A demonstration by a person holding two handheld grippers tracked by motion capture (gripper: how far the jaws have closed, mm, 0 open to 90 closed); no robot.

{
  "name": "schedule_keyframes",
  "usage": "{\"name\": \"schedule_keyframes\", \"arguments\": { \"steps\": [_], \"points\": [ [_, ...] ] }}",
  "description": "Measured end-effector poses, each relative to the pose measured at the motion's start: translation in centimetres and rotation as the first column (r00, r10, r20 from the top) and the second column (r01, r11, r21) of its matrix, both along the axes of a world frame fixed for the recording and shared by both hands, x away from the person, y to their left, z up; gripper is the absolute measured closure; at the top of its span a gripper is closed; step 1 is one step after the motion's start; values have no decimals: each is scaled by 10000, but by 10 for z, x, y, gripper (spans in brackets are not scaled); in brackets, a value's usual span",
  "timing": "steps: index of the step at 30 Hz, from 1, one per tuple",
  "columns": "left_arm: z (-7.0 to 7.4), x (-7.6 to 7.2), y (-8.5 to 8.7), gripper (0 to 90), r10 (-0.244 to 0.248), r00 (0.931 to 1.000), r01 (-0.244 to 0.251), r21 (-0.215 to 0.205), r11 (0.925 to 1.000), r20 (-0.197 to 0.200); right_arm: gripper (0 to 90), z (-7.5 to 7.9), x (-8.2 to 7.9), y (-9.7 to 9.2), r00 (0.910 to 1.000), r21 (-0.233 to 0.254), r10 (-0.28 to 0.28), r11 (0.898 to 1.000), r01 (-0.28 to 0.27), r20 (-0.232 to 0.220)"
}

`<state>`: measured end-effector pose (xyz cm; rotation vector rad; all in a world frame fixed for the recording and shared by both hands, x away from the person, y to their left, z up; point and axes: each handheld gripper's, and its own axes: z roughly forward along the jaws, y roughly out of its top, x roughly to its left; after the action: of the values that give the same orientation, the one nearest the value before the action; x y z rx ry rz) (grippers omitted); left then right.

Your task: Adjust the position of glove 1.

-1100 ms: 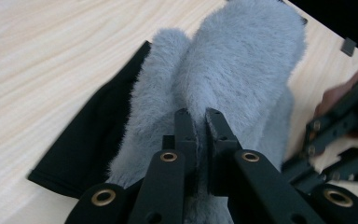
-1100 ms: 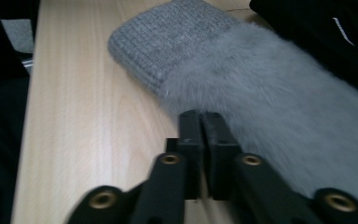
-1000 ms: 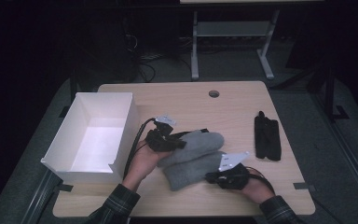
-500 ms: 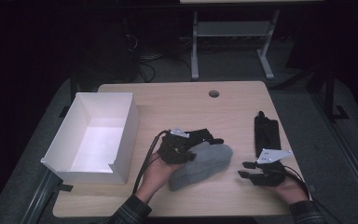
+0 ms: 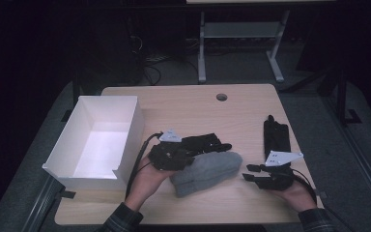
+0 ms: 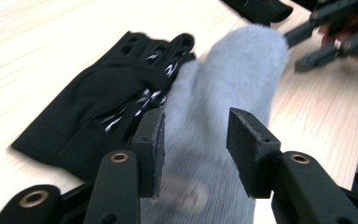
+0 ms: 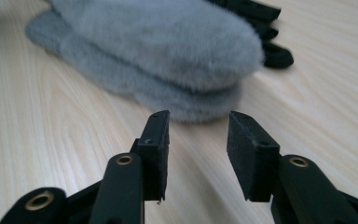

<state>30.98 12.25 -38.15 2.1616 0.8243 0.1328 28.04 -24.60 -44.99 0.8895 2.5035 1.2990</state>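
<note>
The left gripper point(image 6: 195, 140) has just opened its jaws astride the cuff end of the grey mittens point(image 5: 206, 172), pads clear of the fleece, black gloves point(image 6: 107, 98) alongside, while the right gripper point(image 7: 198, 140), jaws parted and empty, sits on the table point(image 5: 188, 104) just beyond the mitten tips.

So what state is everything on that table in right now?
Grey mittens: stacked flat, let go.
Black glove: flat, partly under the mittens.
Second black glove: flat, apart near the table's right edge.
White box: open-topped, empty.
Left gripper: jaws just opened, mitten between them unpressed.
Right gripper: jaws open, holding nothing, short of the mittens.
</note>
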Motion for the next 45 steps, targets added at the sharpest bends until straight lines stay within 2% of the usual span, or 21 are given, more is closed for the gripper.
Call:
{"name": "schedule_keyframes", "arguments": {
  "steps": [3, 6, 10, 12, 14, 16, 18, 21, 25, 26, 27, 28, 30, 32, 35, 37, 39, 40, 41, 42, 45],
  "points": [
    [1, -10, 14, 541, -49, 9999, 49, -12, 10000, 125, 603, 6, 3, 1, 10000, 334, -10, 9994, 11, -31],
    [-3, -18, 20, 501, -387, 9990, 386, 52, 9992, 220, 599, 12, 8, 6, 10000, 381, -65, 9993, 64, 13],
    [-8, -24, 19, 453, -723, 9974, 723, -8, 9974, 79, 589, 18, 16, 11, 9999, 679, -159, 9976, 155, 60],
    [-16, -27, 14, 439, -1105, 9939, 1103, 310, 9934, 54, 585, 23, 23, 15, 9998, 977, -198, 9950, 199, -18],
    [-21, -27, 12, 448, -1267, 9919, 1264, 625, 9900, 11, 582, 24, 26, 19, 9998, 949, -156, 9954, 166, -116],
    [-26, -27, 10, 519, -1464, 9892, 1466, 1004, 9841, -95, 581, 21, 29, 23, 9995, 790, -109, 9968, 132, -288],
    [-31, -26, 9, 583, -1545, 9878, 1559, 1084, 9818, -221, 581, 18, 31, 26, 9988, 654, -63, 9978, 95, -483],
    [-33, -26, 9, 714, -1543, 9876, 1565, 972, 9829, -303, 637, 12, 34, 26, 9966, 473, -72, 9988, 111, -816],
    [-33, -25, 7, 844, -1857, 9815, 1895, 981, 9770, -463, 761, 7, 35, 28, 9955, 226, -124, 9996, 146, -943],
    [-33, -25, 7, 851, -1857, 9815, 1895, 981, 9770, -463, 761, 7, 35, 28, 9955, 226, -124, 9996, 146, -943],
    [-33, -25, 6, 857, -1755, 9833, 1794, 950, 9792, -475, 848, 7, 34, 29, 9959, 128, -171, 9998, 183, -892],
    [-31, -26, 6, 861, -1709, 9845, 1737, 869, 9810, -393, 865, 7, 34, 29, 9965, 82, -213, 9997, 220, -810],
    [-28, -26, 8, 868, -1698, 9848, 1724, 824, 9816, -373, 875, 9, 33, 29, 9968, 74, -278, 9996, 285, -751],
    [-24, -27, 9, 872, -1544, 9875, 1556, 408, 9870, -305, 878, 9, 33, 29, 9974, 55, -320, 9995, 325, -647],
    [-15, -31, 11, 872, -1597, 9870, 1597, 36, 9872, -186, 879, 12, 32, 28, 9979, 132, -430, 9990, 437, -488],
    [-16, -32, 10, 872, -1760, 9833, 1754, -167, 9844, -461, 880, 13, 32, 28, 9982, 164, -386, 9991, 394, -466],
    [-22, -32, 8, 869, -1887, 9804, 1900, 199, 9816, -567, 879, 12, 31, 27, 9978, 139, -377, 9992, 385, -547],
    [-22, -32, 8, 868, -1887, 9804, 1900, 199, 9816, -567, 878, 11, 31, 27, 9974, 131, -340, 9993, 349, -636],
    [-29, -32, 7, 867, -1967, 9769, 1987, 159, 9799, -833, 877, 11, 31, 27, 9974, 81, -291, 9995, 297, -655],
    [-31, -32, 6, 864, -2020, 9755, 2042, 176, 9788, -875, 874, 10, 31, 27, 9977, 7, -218, 9998, 219, -644],
    [-29, -35, 6, 831, -2080, 9761, 2094, 176, 9777, -627, 817, 6, 31, 28, 9973, -69, -171, 9998, 167, -713]
  ]
}}
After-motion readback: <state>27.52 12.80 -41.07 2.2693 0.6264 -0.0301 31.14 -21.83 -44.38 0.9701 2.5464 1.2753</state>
